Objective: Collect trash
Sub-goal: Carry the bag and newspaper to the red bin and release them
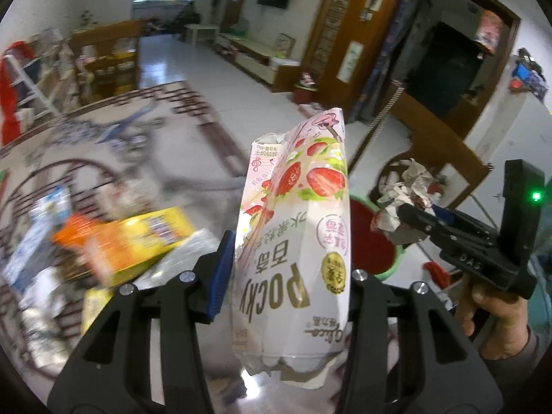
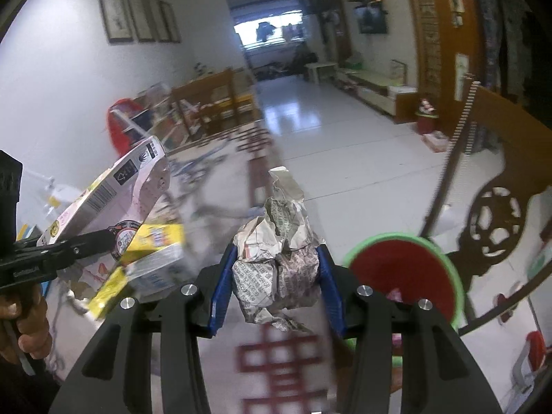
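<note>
My left tool [image 1: 289,258] squeezes the pink box [image 1: 296,227] and my right tool [image 2: 274,276] squeezes the paper ball [image 2: 279,255], both lifted over the surface [image 1: 114,151] so I can drop them in the bin [image 2: 403,269].

Open floor [image 2: 345,145] ahead; wooden chair [image 2: 483,179] flanks bin [image 2: 402,269].
</note>
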`<state>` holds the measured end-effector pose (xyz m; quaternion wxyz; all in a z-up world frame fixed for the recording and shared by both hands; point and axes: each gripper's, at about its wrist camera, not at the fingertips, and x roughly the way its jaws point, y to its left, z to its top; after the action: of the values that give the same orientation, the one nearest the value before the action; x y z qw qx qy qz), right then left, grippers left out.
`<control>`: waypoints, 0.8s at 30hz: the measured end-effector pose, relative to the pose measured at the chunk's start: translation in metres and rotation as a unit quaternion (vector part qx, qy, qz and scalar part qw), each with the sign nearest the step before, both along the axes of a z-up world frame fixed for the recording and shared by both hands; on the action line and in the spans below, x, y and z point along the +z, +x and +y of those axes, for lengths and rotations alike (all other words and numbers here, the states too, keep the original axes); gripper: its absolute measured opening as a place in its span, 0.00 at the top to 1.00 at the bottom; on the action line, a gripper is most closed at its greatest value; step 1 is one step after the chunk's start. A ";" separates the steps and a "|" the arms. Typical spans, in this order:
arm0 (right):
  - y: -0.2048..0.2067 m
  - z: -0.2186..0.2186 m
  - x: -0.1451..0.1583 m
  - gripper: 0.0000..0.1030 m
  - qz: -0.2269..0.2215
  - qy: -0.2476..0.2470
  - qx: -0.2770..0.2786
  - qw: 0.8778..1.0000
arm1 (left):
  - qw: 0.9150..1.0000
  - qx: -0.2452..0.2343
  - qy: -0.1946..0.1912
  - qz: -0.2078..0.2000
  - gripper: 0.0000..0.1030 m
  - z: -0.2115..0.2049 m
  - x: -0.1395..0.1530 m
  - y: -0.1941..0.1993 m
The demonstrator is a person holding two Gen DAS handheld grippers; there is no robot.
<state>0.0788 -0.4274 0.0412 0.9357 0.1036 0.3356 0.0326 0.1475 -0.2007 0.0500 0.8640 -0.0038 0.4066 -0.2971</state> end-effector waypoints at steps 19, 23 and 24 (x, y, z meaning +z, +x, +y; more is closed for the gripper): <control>-0.008 -0.149 -0.033 0.57 0.034 0.005 -0.125 0.992 | 0.985 -0.123 -0.051 0.112 0.57 -0.183 -0.041 0.043; -0.004 -0.156 -0.041 0.56 0.049 0.021 -0.126 0.991 | 0.980 -0.132 -0.056 0.135 0.57 -0.203 -0.051 0.051; -0.003 -0.156 -0.040 0.56 0.049 0.015 -0.125 0.991 | 0.980 -0.133 -0.055 0.137 0.57 -0.206 -0.052 0.053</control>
<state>0.0762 -0.5830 0.0008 0.9132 0.1603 0.3651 -0.0842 0.2001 -0.4070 -0.0018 0.7514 -0.0384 0.5010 -0.4276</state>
